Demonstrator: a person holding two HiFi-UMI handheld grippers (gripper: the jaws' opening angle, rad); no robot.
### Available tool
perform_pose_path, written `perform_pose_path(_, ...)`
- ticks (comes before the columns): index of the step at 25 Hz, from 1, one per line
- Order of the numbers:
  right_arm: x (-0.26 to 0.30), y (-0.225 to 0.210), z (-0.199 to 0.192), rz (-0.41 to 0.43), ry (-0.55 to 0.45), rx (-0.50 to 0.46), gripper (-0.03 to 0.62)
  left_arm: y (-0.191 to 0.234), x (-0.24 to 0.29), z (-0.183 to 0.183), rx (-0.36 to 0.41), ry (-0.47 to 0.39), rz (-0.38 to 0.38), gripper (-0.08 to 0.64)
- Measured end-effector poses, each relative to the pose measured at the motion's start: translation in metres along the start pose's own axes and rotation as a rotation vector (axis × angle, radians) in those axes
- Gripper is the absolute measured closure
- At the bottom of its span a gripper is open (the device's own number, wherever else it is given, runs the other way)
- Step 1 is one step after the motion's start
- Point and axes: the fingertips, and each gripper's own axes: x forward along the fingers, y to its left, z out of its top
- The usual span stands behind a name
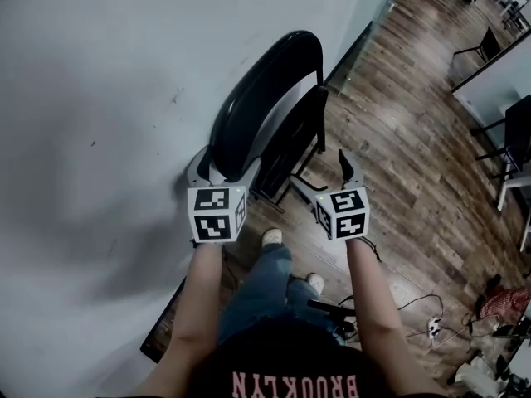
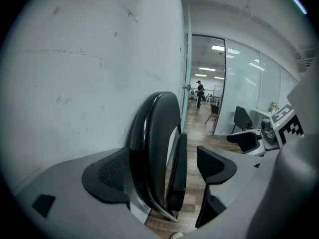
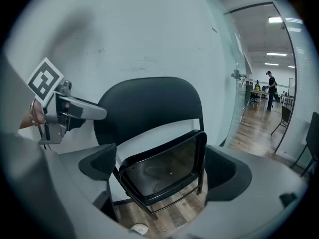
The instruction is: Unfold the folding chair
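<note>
Standing wide open, the left tongs (image 2: 162, 169) have the edge of the folding chair (image 1: 265, 106) between them but do not squeeze it. The right tongs (image 3: 163, 167) are open and empty, facing the seat (image 1: 303, 131). The folded chair leans on the white wall (image 1: 99, 98). It looks hard, smooth and fairly heavy, so grab the frame edges tight.

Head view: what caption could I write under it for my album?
Left gripper and right gripper, both open, reach toward a folded chair against the wall.
</note>
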Motion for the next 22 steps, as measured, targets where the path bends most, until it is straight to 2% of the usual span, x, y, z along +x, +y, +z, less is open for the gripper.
perform_pose_path(4,0.028,-0.001,-0.002,0.013,0.008,0.055,0.04,0.011,0.004,0.002,-0.011,0.022,0.04,0.234)
perform_pose_path(8,0.061,-0.011,-0.014,-0.008,0.021,0.2,0.041,0.022,0.005,-0.002,0.018,0.04,0.098,0.374)
perform_pose_path(11,0.085,-0.007,-0.026,-0.01,0.039,0.286,0.071,0.024,0.003,-0.002,0.032,0.04,0.092,0.374)
perform_pose_path(22,0.15,-0.006,-0.039,-0.021,0.084,0.435,0.191,0.023,0.003,0.0,0.02,0.053,0.105,0.377)
